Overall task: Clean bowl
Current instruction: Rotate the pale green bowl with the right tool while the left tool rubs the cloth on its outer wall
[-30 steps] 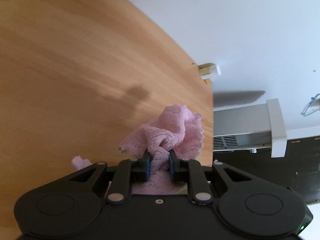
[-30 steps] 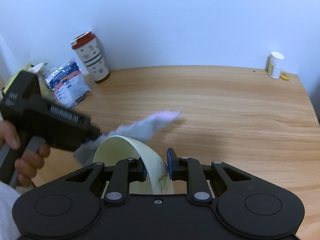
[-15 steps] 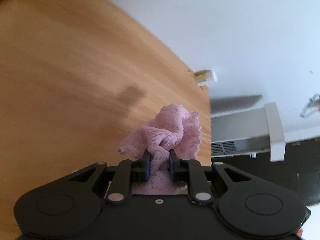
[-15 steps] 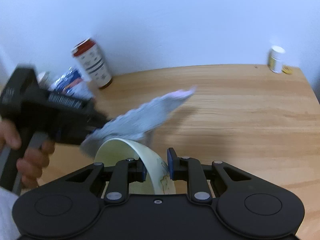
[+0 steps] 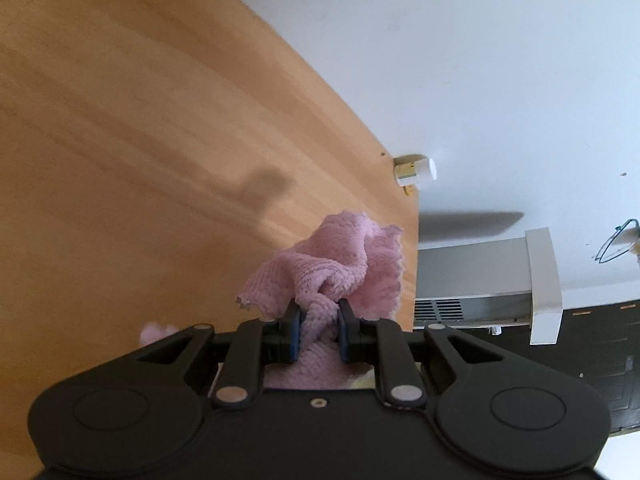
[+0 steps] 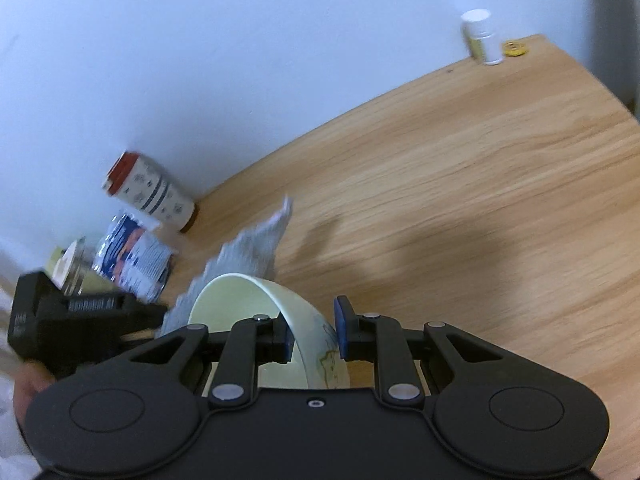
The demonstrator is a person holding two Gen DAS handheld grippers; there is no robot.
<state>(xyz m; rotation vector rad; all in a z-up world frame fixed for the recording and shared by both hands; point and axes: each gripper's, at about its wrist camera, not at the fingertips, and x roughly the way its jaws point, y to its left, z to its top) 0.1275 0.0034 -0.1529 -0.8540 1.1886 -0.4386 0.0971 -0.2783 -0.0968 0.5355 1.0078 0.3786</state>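
Note:
In the right wrist view my right gripper point(image 6: 313, 334) is shut on the rim of a pale cream bowl point(image 6: 240, 300), held tilted above the wooden table point(image 6: 460, 184). The bowl's wall passes between the pads. Behind the bowl's rim hangs the cloth point(image 6: 252, 252), looking grey-white here, with the black left gripper body point(image 6: 80, 316) and a hand at the left edge. In the left wrist view my left gripper point(image 5: 319, 330) is shut on the bunched pink cloth point(image 5: 340, 264) above the table point(image 5: 140, 140). The bowl is hidden there.
At the back left stand a patterned tumbler with a red lid point(image 6: 152, 192), a printed packet point(image 6: 136, 256) and a jar point(image 6: 72, 268). A small white bottle point(image 6: 482, 36) and a yellow ring point(image 6: 515, 48) sit at the far right corner. Off the table edge stands a white radiator point(image 5: 492, 280).
The right wrist view has rolled, so the table now slopes up to the right. The cloth has swung from beside the bowl to just behind its rim. The left view barely changed.

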